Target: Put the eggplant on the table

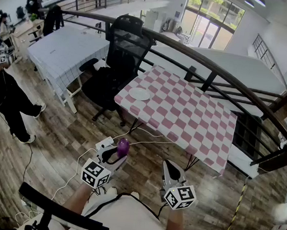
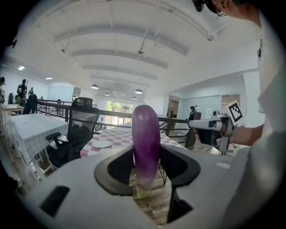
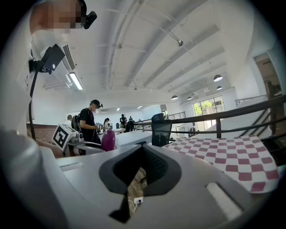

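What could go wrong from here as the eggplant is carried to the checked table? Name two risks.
The left claw grips the eggplant low down, so its tall top may tip or slip out. White cables lie on the floor before the table, which is a trip hazard.

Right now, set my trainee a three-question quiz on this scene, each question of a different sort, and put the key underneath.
1. Which one holds the eggplant? A. left gripper B. right gripper C. neither
2. What white thing lies on the checked table?
3. True or false: the eggplant already lies on that table.

Key: 1 A; 2 a plate; 3 false, it stands upright between the jaws, short of the table.
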Motion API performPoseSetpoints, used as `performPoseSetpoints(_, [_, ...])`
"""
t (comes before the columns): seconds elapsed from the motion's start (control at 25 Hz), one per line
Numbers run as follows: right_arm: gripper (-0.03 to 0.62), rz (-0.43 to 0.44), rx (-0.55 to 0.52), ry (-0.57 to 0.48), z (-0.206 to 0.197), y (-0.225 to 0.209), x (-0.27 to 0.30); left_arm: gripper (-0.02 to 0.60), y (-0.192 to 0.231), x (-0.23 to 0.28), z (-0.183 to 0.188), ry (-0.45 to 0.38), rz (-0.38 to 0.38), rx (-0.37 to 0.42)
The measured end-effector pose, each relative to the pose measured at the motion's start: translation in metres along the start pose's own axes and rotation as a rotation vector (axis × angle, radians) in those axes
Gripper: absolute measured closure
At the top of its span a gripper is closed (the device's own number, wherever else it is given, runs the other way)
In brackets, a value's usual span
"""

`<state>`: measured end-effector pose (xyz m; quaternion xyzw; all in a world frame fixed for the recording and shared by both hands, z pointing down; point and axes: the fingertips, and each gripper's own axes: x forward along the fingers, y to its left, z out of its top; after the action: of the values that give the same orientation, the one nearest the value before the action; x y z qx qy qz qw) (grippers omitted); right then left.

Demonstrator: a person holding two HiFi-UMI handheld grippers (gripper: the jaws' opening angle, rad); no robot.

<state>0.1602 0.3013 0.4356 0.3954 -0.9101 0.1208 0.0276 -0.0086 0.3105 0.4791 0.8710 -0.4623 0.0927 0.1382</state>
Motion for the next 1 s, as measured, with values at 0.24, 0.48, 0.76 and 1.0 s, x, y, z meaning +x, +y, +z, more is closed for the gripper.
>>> performPoseSetpoints(0.24, [0.588, -0.023, 0.03, 0.001, -0.006, -0.002, -0.007, 0.394, -0.004, 0.0, -0.001, 0.008, -0.016, 0.003])
performPoseSetpoints(0.48, [0.588, -0.027, 0.088, -0.013, -0.007, -0.006, -0.007, 0.396, 0.001, 0.005, 0.0, 0.019, -0.014, 0.008])
performPoseSetpoints(0.76, [0.588, 0.012, 0.134, -0.004, -0.01, -0.007, 0.001, 0.394, 0.004, 0.007, -0.006, 0.023, -0.02, -0.004])
performPoseSetpoints(1.0, [0.588, 0.017, 0.124, -0.002, -0.009, -0.014, 0.006, 0.393, 0.007, 0.017, -0.001, 0.007, -0.03, -0.009])
